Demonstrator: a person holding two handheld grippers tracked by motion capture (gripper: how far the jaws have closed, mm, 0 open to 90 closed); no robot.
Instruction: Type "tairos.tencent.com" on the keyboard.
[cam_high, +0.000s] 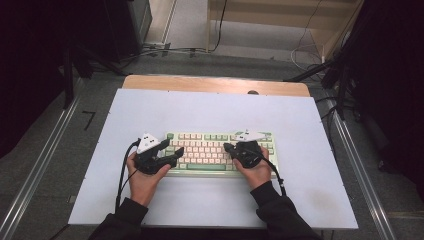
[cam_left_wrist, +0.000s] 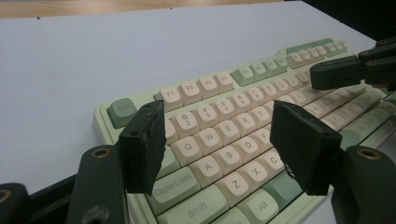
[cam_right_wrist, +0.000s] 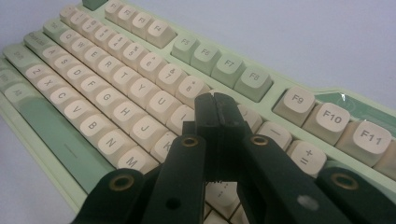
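- Keyboard (cam_high: 220, 152), one only, a green-cased mechanical board with cream and green keycaps; it lies flat near the front middle of the white table (cam_high: 215, 112), its long side toward the person.
- Handling, as a judgement: stiff and fairly heavy for its size, so it should stay put under a key press; the keycaps are smooth, rounded and loose on their stems, easy to slip off or pry up; better to press straight down on a cap's centre, or to take the case by its long edges if it must shift.
- Grippers, two: the left gripper (cam_left_wrist: 219, 140) hangs over the keyboard's left end with its jaws well apart and nothing between them; the right gripper (cam_right_wrist: 218, 114) has its jaws pressed together on nothing, the joined tip down among the right-hand letter keys, touching or just above a cap; which, I cannot tell.
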